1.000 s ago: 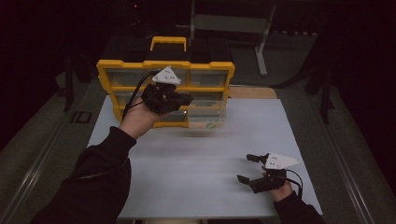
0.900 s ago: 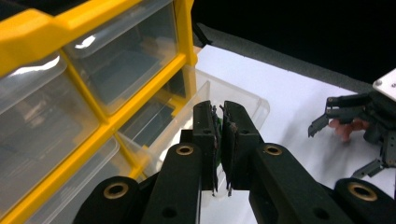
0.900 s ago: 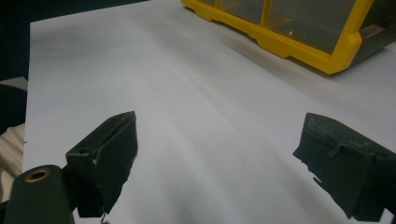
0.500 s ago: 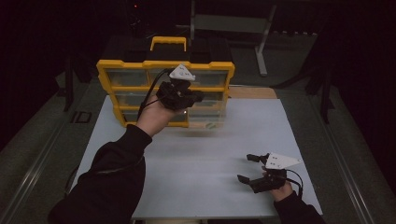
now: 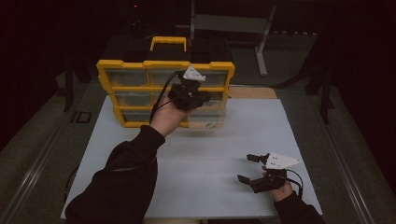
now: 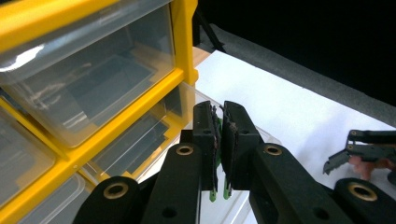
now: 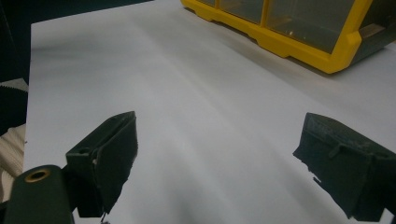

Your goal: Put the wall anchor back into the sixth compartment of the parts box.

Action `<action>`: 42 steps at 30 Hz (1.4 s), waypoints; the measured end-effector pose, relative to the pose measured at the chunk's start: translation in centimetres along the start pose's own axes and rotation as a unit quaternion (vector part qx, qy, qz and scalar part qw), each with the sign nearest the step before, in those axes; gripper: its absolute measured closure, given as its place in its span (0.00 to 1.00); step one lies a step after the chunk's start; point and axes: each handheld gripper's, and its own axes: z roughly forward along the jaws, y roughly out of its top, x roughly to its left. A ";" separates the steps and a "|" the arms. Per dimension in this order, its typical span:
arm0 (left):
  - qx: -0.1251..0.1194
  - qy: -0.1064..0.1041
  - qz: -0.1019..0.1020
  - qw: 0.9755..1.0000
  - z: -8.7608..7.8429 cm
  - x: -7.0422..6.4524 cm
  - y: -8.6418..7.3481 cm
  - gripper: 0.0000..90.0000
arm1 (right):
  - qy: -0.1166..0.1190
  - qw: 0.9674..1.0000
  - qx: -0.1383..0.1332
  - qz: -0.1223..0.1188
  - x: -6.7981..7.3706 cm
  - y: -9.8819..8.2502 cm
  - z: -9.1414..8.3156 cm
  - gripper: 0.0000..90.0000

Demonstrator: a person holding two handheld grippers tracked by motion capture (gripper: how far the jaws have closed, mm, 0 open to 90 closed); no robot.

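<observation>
A yellow drawer cabinet with clear drawers stands at the back of the white table. Its lower right drawer is pulled out. My left gripper hovers in front of the cabinet's right column, above that drawer. In the left gripper view its jaws are pressed together on a thin green piece, over the open clear drawer. My right gripper rests near the table's front right, open; in the right gripper view its pads stand wide apart with nothing between them.
A black handle base with a yellow grip tops the cabinet. A wooden board lies to the cabinet's right. A metal stand rises behind the table. The cabinet's corner shows far off in the right gripper view.
My left hand has moved to the right along the cabinet front and sunk a little, jaws still shut. The right gripper has stayed in place.
</observation>
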 end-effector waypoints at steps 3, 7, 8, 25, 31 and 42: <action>0.007 0.000 -0.003 1.000 0.6 0.0 -0.2 0.92 | 0.000 1.000 0.001 0.000 0.0 0.0 0.0 0.13; 0.018 -0.001 -0.008 1.000 1.3 -0.1 -0.4 0.92 | 0.001 1.000 0.002 0.000 0.0 0.0 0.0 0.13; 0.021 -0.001 -0.008 1.000 1.5 0.0 -0.4 0.92 | 0.001 1.000 0.001 0.000 0.0 0.0 0.0 0.13; 0.067 0.008 -0.037 0.997 3.7 0.2 -0.8 0.92 | 0.000 1.000 0.001 0.000 -0.1 -0.1 0.0 0.13; 0.093 0.010 -0.035 0.995 4.5 0.2 -1.0 0.92 | 0.000 1.000 0.001 0.000 -0.1 -0.1 0.0 0.13; 0.141 0.005 -0.025 0.990 5.9 0.5 -1.1 0.92 | 0.001 1.000 0.002 0.002 -0.1 -0.1 0.0 0.13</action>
